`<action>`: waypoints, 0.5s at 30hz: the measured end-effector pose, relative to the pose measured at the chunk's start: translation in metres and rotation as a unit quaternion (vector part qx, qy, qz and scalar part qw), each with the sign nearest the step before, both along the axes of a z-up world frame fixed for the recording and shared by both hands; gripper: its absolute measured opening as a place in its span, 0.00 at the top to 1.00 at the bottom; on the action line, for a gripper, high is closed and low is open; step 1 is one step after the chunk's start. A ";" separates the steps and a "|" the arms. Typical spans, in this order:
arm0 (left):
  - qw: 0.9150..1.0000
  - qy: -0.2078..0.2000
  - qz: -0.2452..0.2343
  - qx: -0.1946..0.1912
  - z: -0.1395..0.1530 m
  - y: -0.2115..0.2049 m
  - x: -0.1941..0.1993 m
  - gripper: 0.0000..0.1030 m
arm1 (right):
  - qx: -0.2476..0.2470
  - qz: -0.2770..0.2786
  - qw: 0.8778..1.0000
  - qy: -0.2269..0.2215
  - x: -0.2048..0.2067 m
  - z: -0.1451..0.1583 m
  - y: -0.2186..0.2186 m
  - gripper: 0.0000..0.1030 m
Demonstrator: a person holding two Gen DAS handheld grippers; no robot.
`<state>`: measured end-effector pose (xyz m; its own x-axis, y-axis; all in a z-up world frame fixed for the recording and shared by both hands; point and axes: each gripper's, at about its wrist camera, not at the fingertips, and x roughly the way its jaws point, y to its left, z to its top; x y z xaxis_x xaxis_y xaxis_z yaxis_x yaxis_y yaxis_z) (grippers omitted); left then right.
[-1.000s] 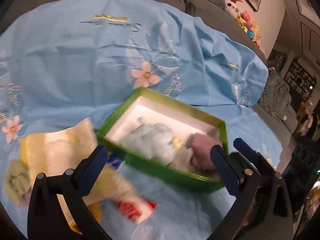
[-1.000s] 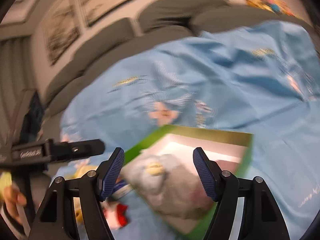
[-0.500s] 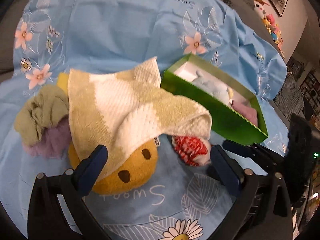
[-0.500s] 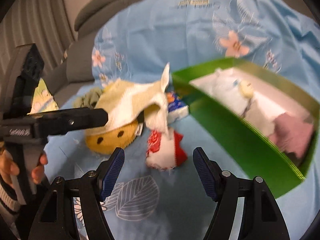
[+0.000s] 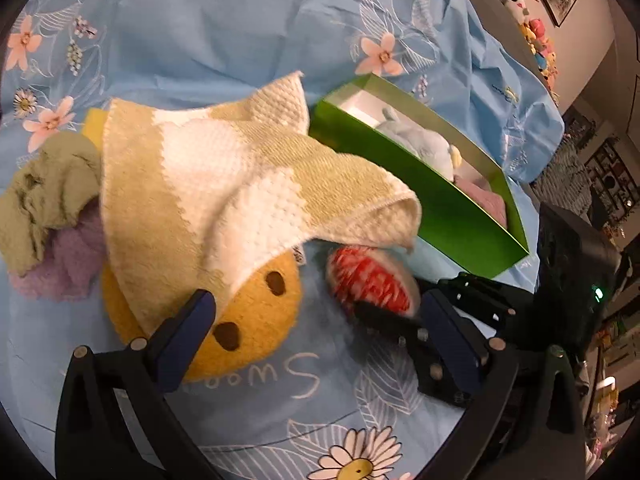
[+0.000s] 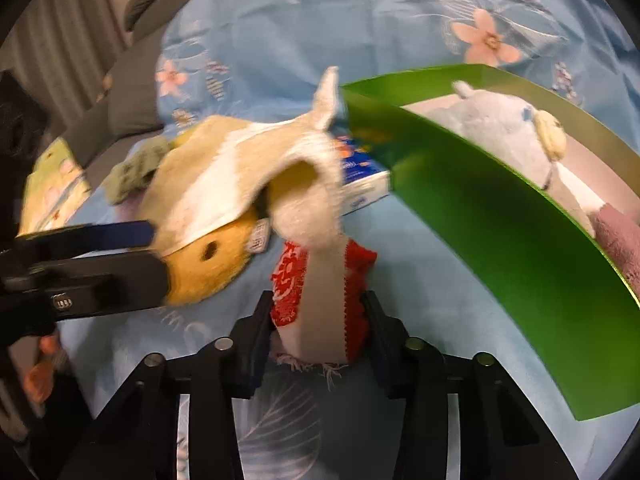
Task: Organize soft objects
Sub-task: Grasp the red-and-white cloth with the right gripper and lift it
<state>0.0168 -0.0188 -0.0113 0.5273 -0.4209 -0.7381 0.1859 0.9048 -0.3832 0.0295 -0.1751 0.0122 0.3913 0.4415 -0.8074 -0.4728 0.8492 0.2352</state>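
Observation:
A red-and-white cloth piece [image 6: 320, 280] lies on the blue flowered sheet [image 5: 224, 28]. My right gripper [image 6: 318, 322] is closing on it, and both pads touch its red edges. In the left wrist view the same red-and-white cloth piece [image 5: 368, 276] sits with the right gripper [image 5: 404, 300] around it. My left gripper [image 5: 320, 320] is open above a yellow smiley plush [image 5: 256, 312], which is half covered by a knitted yellow-and-white towel [image 5: 224, 184]. The green box [image 5: 460, 216] holds a pale blue plush [image 5: 424, 144] and a pink cloth [image 5: 486, 200].
An olive cloth [image 5: 48, 192] and a purple cloth [image 5: 68, 260] lie left of the towel. A blue-and-white packet [image 6: 360, 184] is wedged against the green box wall [image 6: 500, 240]. Grey sofa cushions [image 6: 132, 92] back the sheet. A hand [image 6: 40, 368] shows at the left edge.
Both grippers have sunk from over the green box toward the pile beside it. The right jaws have narrowed from wide open onto the red-and-white cloth piece.

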 end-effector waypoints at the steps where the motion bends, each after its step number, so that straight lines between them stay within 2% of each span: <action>1: 1.000 0.007 -0.011 -0.009 -0.003 -0.003 0.000 0.01 | 0.003 0.008 1.000 0.004 -0.003 0.001 0.000 0.58; 9: 0.996 0.029 -0.084 -0.030 -0.013 -0.032 -0.011 0.01 | 0.047 0.080 0.995 0.039 -0.043 0.003 -0.017 0.58; 15: 0.990 0.030 -0.132 -0.027 -0.019 -0.059 -0.022 0.02 | 0.043 0.102 0.994 0.022 -0.064 0.003 -0.029 0.58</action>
<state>-0.0047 -0.0779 -0.0307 0.3484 -0.5789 -0.7372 0.3889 0.8049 -0.4482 -0.0342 -0.2041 0.0154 0.2517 0.5756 -0.7780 -0.6198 0.7133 0.3271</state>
